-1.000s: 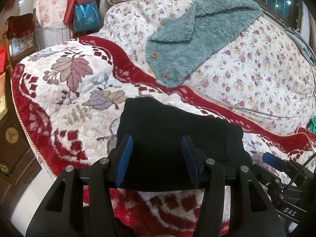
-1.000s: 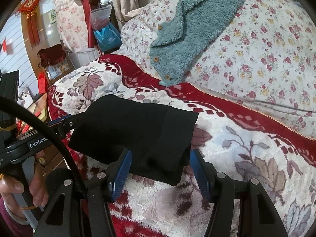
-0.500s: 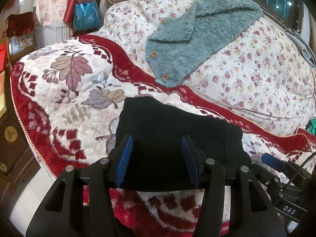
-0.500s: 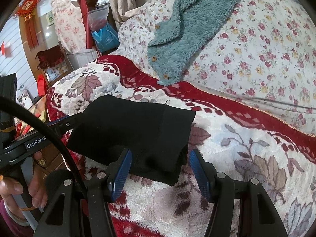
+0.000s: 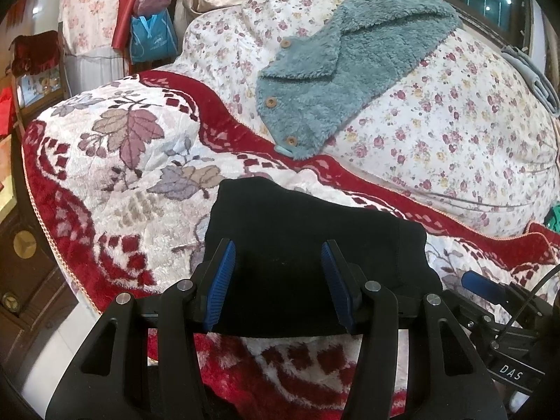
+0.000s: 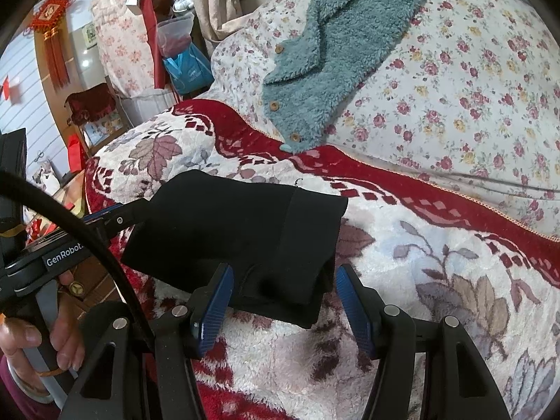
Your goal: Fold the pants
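Observation:
The black pants (image 5: 308, 241) lie folded into a compact rectangle on the red-and-white floral blanket (image 5: 115, 161). They also show in the right wrist view (image 6: 241, 231). My left gripper (image 5: 279, 281) is open, its blue pads on either side of the near left edge of the pants, holding nothing. My right gripper (image 6: 282, 302) is open around the near right corner of the pants. The left gripper also shows at the left of the right wrist view (image 6: 105, 217), and the right gripper's blue tip shows in the left wrist view (image 5: 481, 285).
A teal fleece garment (image 5: 343, 73) with wooden buttons lies on the flowered quilt (image 5: 455, 129) behind. A blue bag (image 5: 152, 38) and furniture stand beyond the bed's left edge (image 5: 38, 210). A dark wooden cabinet (image 5: 21, 262) is at the left.
Both grippers have drawn back very slightly from the folded pants. The pants have not moved and both grippers stay open.

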The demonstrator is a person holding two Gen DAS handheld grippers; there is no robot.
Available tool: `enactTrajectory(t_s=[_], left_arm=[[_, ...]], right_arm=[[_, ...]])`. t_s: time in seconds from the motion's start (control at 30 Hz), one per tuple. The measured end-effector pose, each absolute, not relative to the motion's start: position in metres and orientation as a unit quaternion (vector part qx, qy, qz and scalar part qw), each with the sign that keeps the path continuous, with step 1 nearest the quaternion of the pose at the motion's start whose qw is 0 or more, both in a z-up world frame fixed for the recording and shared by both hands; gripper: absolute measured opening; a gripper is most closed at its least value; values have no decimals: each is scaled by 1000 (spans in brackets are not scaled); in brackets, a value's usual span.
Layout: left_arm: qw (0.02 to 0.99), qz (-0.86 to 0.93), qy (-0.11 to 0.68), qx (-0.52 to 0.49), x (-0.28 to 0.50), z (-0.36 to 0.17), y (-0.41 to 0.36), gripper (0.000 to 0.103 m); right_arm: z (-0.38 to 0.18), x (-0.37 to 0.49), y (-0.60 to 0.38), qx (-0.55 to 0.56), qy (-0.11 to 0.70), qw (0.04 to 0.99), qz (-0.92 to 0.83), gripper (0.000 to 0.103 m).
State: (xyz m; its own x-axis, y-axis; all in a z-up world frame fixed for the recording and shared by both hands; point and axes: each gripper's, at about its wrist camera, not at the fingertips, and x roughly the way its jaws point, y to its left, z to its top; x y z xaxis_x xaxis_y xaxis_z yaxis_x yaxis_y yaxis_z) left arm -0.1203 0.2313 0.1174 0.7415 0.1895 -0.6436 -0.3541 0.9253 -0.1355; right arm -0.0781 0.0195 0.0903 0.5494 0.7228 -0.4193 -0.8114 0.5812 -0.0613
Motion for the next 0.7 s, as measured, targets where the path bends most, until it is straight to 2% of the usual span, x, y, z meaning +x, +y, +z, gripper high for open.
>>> enactTrajectory(t_s=[0.7], left_arm=[[921,159,330,-135,-122,118,238,51]], right_arm=[[89,-82,16,-118,178,873,438,59]])
